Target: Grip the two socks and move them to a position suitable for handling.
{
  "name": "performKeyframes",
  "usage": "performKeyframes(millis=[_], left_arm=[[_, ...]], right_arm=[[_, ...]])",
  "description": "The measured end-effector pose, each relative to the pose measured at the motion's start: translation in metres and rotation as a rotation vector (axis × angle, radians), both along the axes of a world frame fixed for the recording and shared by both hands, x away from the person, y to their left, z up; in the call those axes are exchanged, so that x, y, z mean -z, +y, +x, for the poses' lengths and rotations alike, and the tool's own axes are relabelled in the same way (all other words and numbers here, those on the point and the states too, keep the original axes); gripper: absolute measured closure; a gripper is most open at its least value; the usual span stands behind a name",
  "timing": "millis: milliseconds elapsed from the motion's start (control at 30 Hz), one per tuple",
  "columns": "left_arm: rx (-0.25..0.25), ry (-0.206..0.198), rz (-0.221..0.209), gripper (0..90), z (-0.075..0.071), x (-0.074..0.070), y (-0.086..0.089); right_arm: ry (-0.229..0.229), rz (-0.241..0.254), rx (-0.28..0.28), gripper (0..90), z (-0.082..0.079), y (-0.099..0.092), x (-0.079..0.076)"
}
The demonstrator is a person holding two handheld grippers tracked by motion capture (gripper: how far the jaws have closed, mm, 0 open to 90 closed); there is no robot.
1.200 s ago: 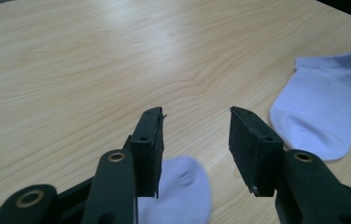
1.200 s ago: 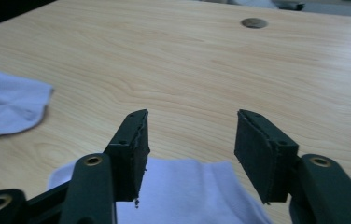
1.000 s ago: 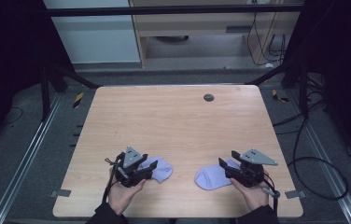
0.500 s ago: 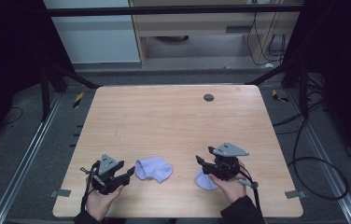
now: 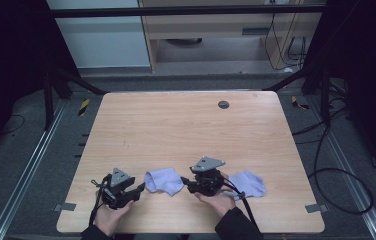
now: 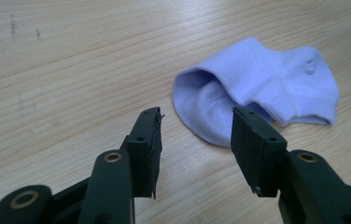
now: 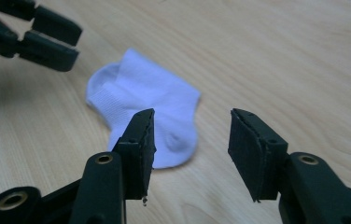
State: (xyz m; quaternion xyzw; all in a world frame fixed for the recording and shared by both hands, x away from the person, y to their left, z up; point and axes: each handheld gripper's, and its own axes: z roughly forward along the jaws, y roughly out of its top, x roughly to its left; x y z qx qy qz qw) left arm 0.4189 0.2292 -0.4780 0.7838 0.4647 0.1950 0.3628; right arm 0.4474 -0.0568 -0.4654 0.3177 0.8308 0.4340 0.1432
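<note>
Wooden table (image 5: 186, 135), dim lab around it, and near its front edge lies a lilac sock (image 5: 163, 181), flat, between the two hand-held tools. Left gripper (image 5: 137, 190) sits just beside its open cuff, jaws apart and empty; right gripper (image 5: 185, 184) faces the sock's other end, jaws also spread. A second sock (image 5: 248, 183) lies behind the right hand, apart from both. Likely a pinch at each end: better to bite the cuff rim squarely and skim low without scraping wood.

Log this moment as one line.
left claw: open | right claw: open | sock between claws | second sock behind right hand
</note>
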Motion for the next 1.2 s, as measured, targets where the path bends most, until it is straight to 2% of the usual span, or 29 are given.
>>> performKeyframes(millis=[300,500,567,767,867,1000,1200], left_arm=[[0.003,0.027,0.021,53.9,0.015,0.011,-0.012],[0.017,0.045,0.033,57.2,0.018,0.016,-0.015],[0.022,0.051,0.028,59.0,0.018,0.017,-0.015],[0.028,0.054,0.032,68.3,0.018,0.019,-0.017],[0.028,0.052,0.035,72.2,0.018,0.019,-0.018],[0.039,0.06,0.03,80.6,0.018,0.018,-0.02],[0.055,0.069,0.043,86.1,0.018,0.017,-0.021]], right_arm=[[0.046,-0.067,-0.092,54.4,-0.001,0.036,0.02],[0.073,-0.109,-0.135,59.1,-0.005,0.049,0.032],[0.068,-0.124,-0.139,61.0,-0.006,0.05,0.033],[0.056,-0.134,-0.136,75.7,-0.009,0.052,0.034],[0.072,-0.125,-0.135,81.4,-0.009,0.053,0.034],[0.074,-0.104,-0.133,83.4,-0.01,0.052,0.031],[0.058,0.042,-0.12,84.0,-0.011,0.044,0.014]])
